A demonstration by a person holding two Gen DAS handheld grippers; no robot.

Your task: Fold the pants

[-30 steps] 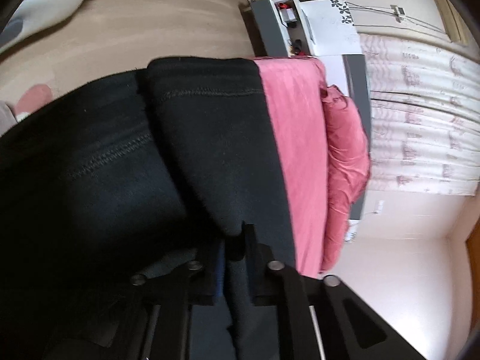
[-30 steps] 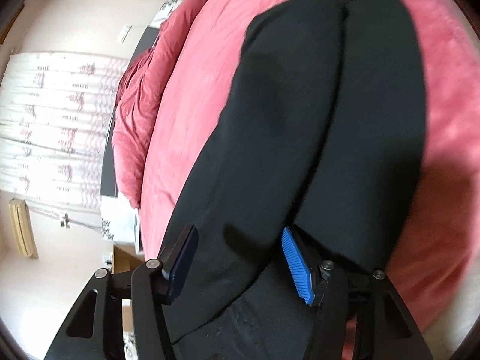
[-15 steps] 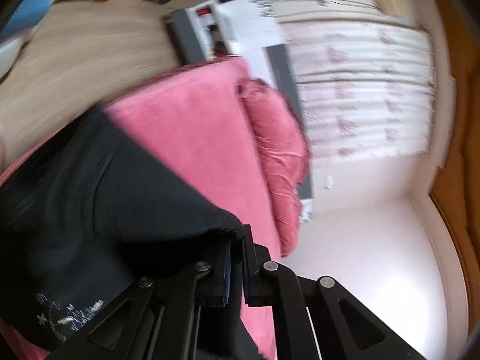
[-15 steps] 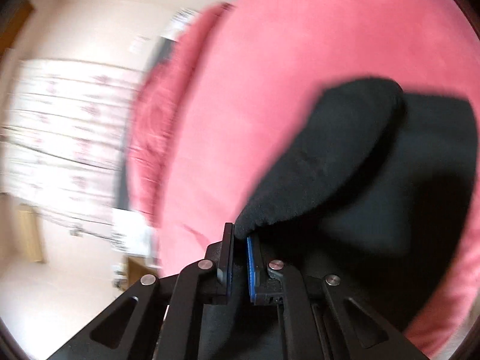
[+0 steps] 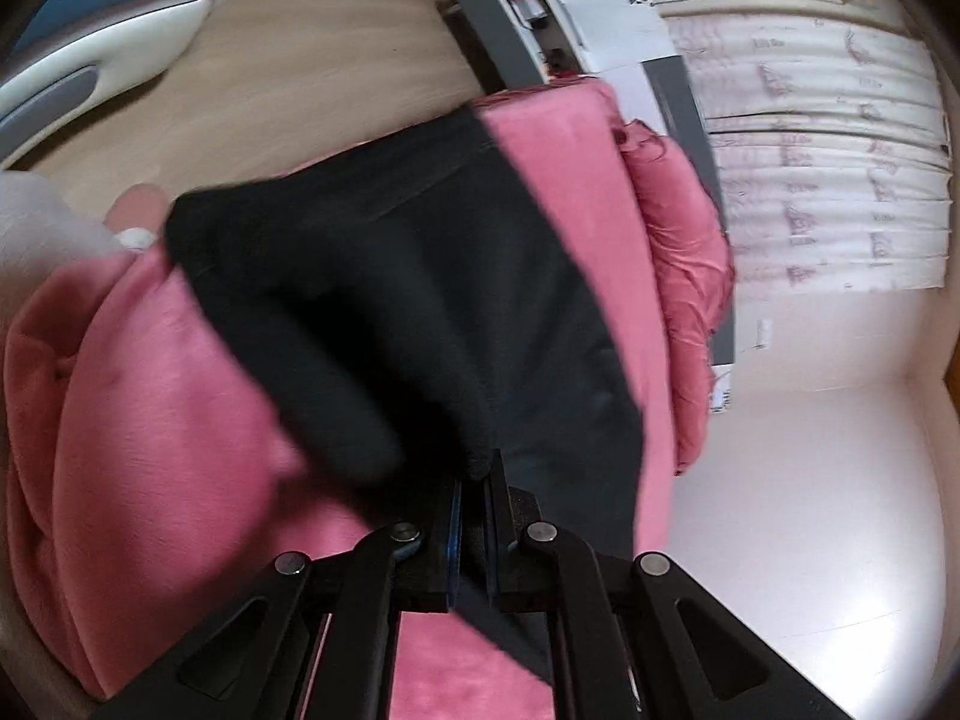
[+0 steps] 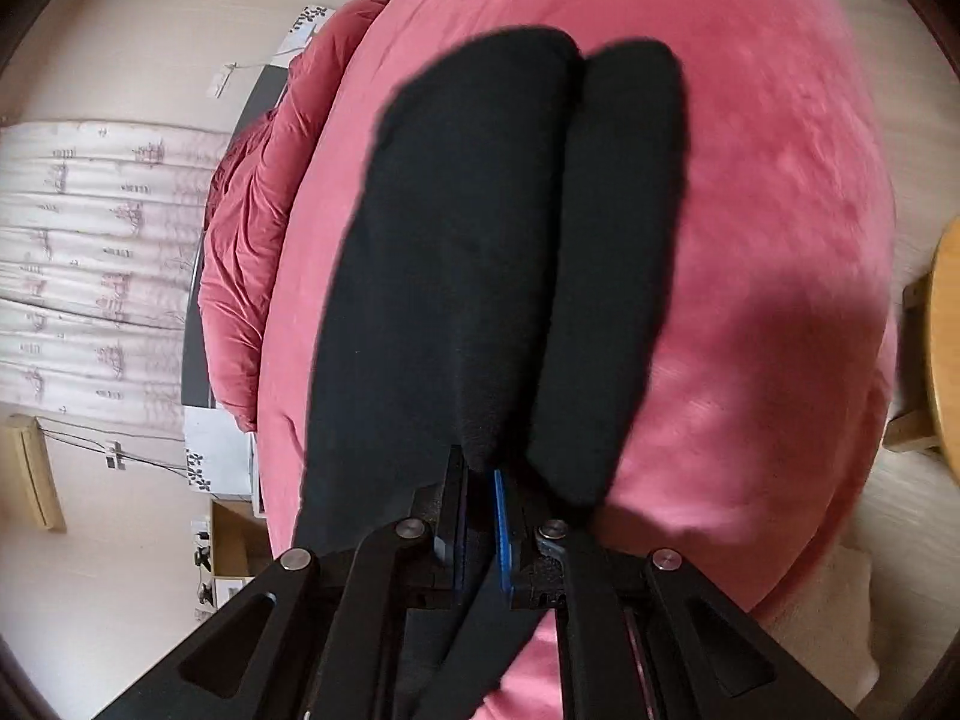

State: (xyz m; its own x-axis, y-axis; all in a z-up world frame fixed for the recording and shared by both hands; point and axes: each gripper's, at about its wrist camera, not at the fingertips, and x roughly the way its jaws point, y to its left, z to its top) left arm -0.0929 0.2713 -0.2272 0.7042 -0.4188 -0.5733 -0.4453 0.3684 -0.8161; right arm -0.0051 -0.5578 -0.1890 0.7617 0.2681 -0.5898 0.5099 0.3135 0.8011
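Observation:
The black pants [image 5: 420, 300] lie on a pink bed [image 5: 150, 450]. My left gripper [image 5: 474, 480] is shut on an edge of the pants, and the cloth drapes away from its fingers across the bed. In the right wrist view the pants [image 6: 480, 252] show as two long black lobes side by side on the pink bed [image 6: 780, 240]. My right gripper [image 6: 480, 474] is shut on the near edge of the cloth. The pinched cloth hides the fingertips of both grippers.
A crumpled pink duvet [image 5: 684, 252] lies by the grey headboard [image 5: 696, 120], with a patterned curtain [image 5: 840, 150] beyond. Wooden floor [image 5: 270, 60] and a white and blue object [image 5: 108, 48] lie past the bed. A wooden stool [image 6: 942, 348] stands right of the bed.
My right gripper went from open around the pants to shut on them. Both grippers moved with the cloth, and more of the pants now lies spread across the bed.

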